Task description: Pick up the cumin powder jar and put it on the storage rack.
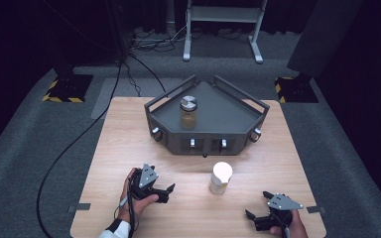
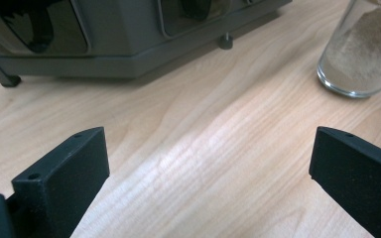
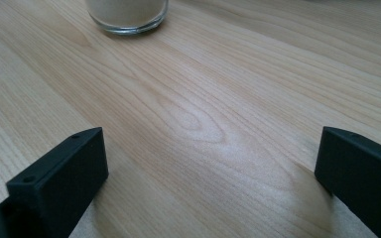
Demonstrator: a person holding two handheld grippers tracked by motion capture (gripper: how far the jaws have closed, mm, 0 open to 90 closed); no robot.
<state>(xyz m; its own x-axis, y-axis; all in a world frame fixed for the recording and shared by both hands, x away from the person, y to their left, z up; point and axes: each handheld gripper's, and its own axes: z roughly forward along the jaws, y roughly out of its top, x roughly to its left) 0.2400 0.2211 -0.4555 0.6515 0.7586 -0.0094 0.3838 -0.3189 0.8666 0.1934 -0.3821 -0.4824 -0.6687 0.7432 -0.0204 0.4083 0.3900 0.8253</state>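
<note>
2 jars are on show, and neither gripper has touched one yet: the left gripper (image 1: 164, 192) rests low on the table (image 1: 119, 148) with its jaws spread wide and nothing between them, and the right gripper (image 1: 259, 207) sits near the front right corner, jaws just as wide, gripping nothing. Between them, a little farther out, stands the white-lidded jar (image 1: 221, 178), upright on the wood, its long axis vertical and its lid facing straight up; it holds a pale powder, seen clearly through the glass in the left gripper view (image 2: 359, 54). In the right gripper view its glass base (image 3: 127, 14) sits ahead and to the left of the jaws, well apart from them. Behind it is the grey angular tray (image 1: 228, 116) on short legs, and in there stands 1 jar already, the metal-lidded jar (image 1: 188, 112), upright too. So my read: if the job is loading jars into the tray, 1 is in and 1 is left, and the whole pick, lift and place of the white-lidded one is yet to start. Both hands look poised, nothing more.
</note>
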